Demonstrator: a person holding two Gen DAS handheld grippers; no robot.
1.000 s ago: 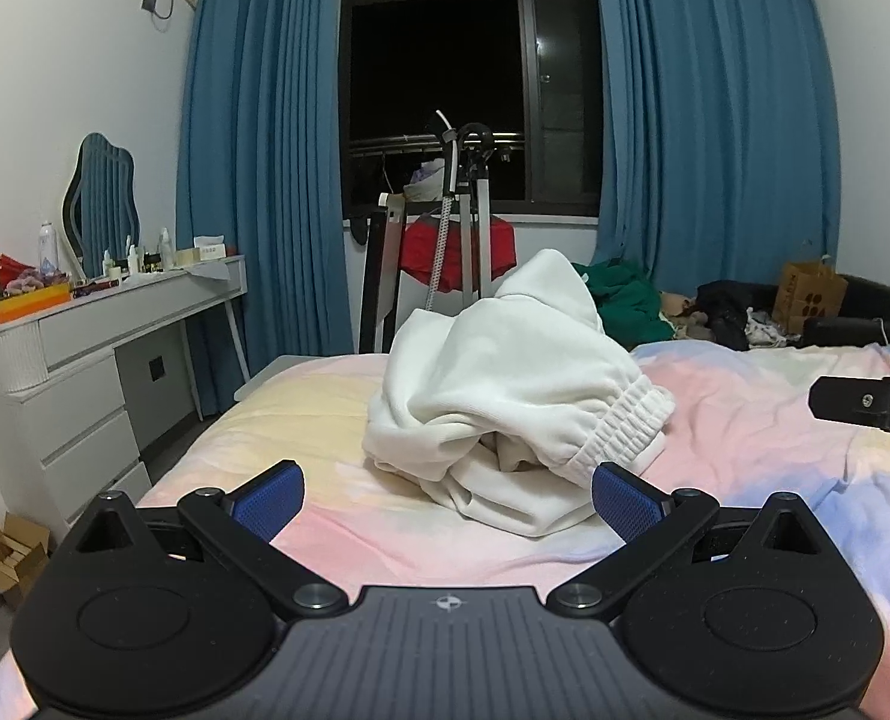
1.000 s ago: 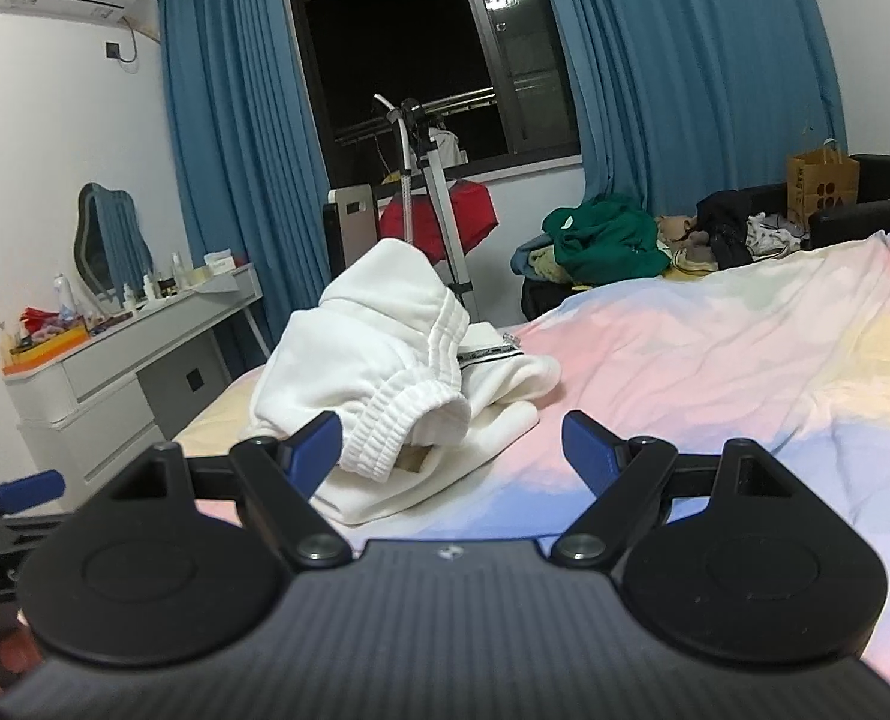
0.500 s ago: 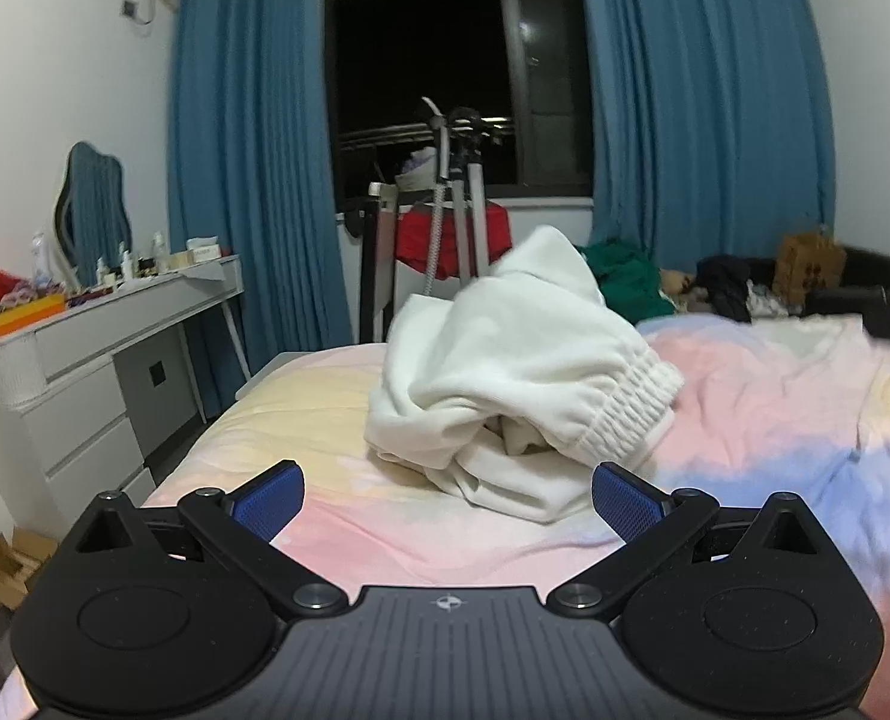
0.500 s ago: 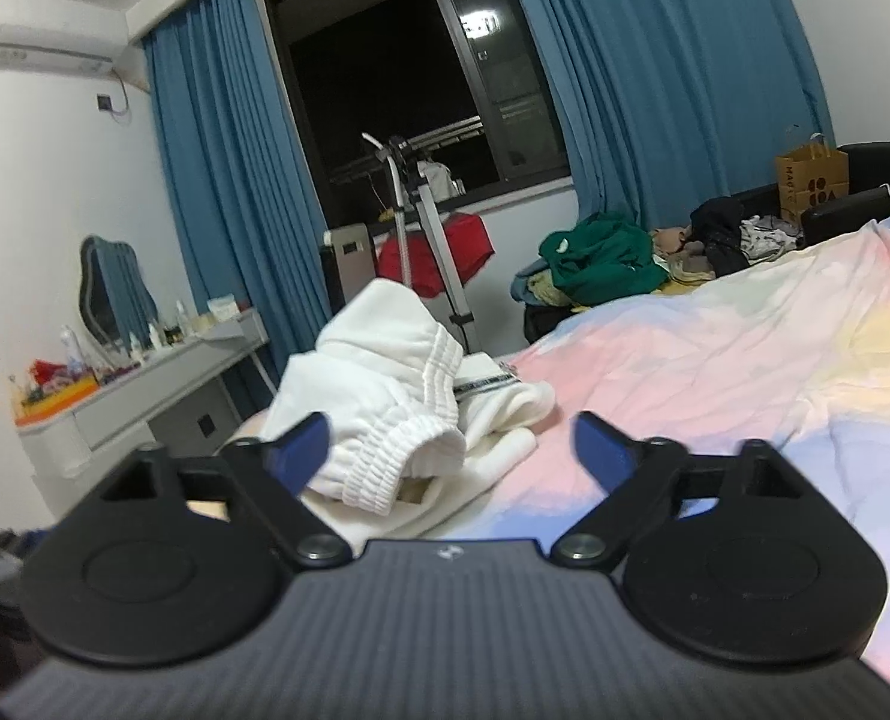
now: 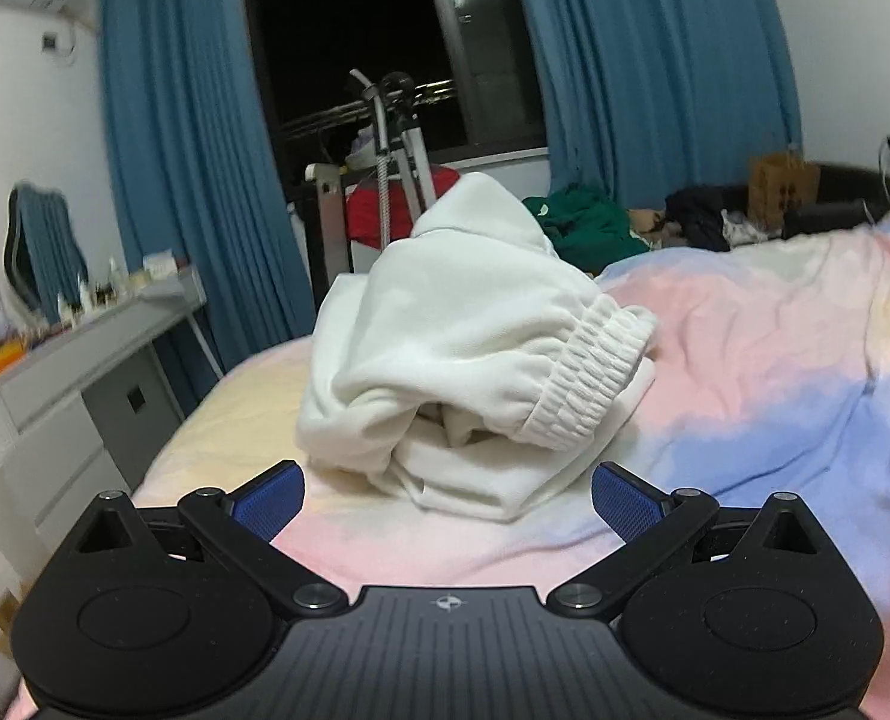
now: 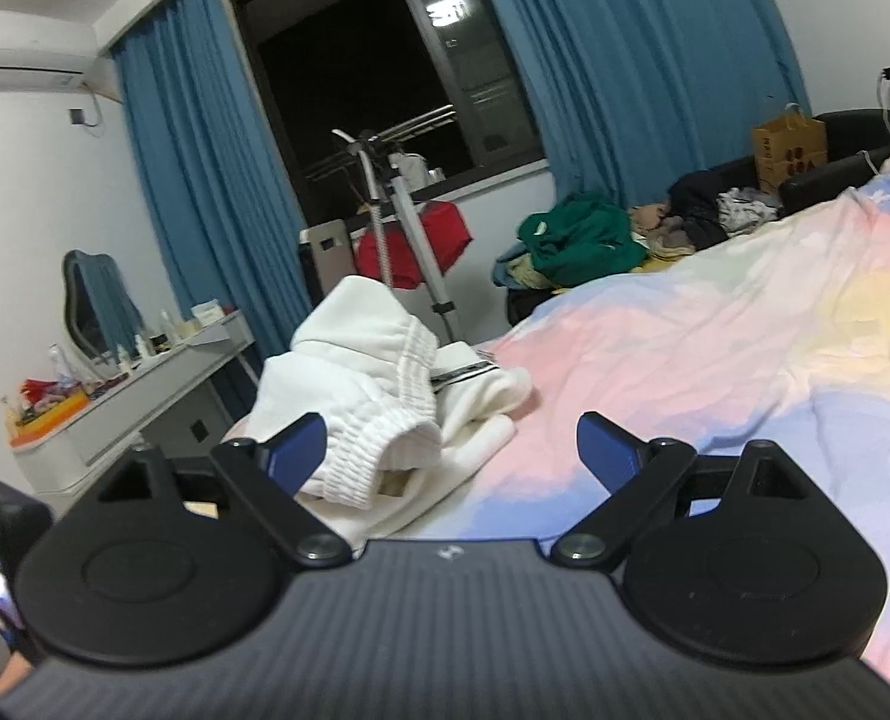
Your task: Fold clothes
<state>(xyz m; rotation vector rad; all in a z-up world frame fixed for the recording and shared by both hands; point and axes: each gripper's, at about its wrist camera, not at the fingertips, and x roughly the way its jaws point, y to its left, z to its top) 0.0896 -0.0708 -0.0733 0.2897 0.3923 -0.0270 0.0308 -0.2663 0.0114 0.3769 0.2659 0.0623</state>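
Note:
A crumpled white garment with a ribbed elastic hem lies heaped on the pastel bedsheet. My left gripper is open just in front of the heap, its blue pads apart with only the garment's near edge between them, not pressed. In the right wrist view the same white garment lies ahead and to the left. My right gripper stands wide open over the sheet, the left pad close by the ribbed hem, nothing gripped.
A white dresser with bottles and a mirror stands left of the bed. Beyond the bed are blue curtains, a dark window, a metal stand with a red item, a green clothes pile and a dark sofa with a paper bag.
The left gripper has come closer to the white heap and lower, with a slight roll. The right gripper's jaws widened a little and its view tilted; the garment lies unmoved.

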